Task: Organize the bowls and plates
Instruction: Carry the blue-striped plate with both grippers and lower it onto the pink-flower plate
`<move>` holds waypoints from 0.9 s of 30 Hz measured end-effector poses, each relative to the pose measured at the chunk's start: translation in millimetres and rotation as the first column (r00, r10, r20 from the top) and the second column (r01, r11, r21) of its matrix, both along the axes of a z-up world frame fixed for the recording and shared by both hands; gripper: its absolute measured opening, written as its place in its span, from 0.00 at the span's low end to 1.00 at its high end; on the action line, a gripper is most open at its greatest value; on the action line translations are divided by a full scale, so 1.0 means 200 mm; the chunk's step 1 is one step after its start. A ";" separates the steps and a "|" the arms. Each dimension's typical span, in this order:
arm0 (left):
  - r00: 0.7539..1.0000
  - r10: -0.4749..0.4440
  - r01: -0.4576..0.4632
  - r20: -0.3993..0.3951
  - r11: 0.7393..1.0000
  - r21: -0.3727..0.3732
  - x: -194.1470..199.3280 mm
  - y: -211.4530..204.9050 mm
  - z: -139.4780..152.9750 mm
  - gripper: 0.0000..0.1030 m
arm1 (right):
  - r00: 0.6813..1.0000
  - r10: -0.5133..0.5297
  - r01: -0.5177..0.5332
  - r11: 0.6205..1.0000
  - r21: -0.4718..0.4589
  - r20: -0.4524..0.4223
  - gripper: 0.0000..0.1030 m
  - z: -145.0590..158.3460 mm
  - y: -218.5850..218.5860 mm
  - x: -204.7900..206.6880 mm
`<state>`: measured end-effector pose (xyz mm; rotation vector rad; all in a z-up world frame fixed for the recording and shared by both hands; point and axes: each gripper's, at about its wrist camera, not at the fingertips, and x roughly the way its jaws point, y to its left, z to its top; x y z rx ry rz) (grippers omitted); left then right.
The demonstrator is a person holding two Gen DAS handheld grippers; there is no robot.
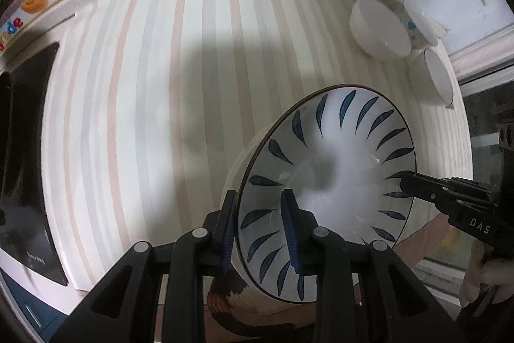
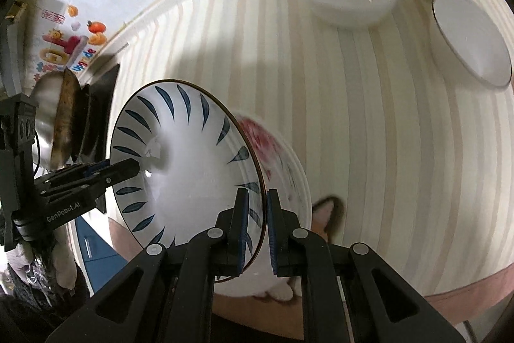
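While both grippers' fingers [image 1: 290,233] [image 2: 241,230] clamp the blue-leaf bowl [image 1: 337,150] [image 2: 186,156], floral dish [image 2: 276,150] beneath, blurred and mostly hidden.

Steep, close wrist views; shared bowl [image 1: 327,182]

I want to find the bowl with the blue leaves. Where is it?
The blue-leaf bowl is held up over the striped table, pinched at opposite rims by the left claw and right claw. The plain white bowls sit at the table's far right.
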<state>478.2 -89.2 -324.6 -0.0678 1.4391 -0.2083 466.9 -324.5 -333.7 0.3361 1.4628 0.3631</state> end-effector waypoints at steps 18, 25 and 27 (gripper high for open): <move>0.998 -0.013 0.017 -0.068 0.998 0.062 0.00 -0.10 -0.20 0.24 | 0.998 0.006 -0.008 1.000 -0.027 -0.064 0.13 -0.14 -0.01 -0.03; 0.998 -0.007 0.012 -0.063 0.997 0.073 0.00 -0.13 -0.21 0.25 | 0.998 0.012 -0.014 0.999 -0.034 -0.069 0.13 -0.16 0.02 0.00; 0.998 0.000 0.005 -0.063 0.997 0.071 0.00 -0.13 -0.21 0.25 | 0.997 0.015 -0.017 0.999 -0.032 -0.070 0.13 -0.16 0.02 0.00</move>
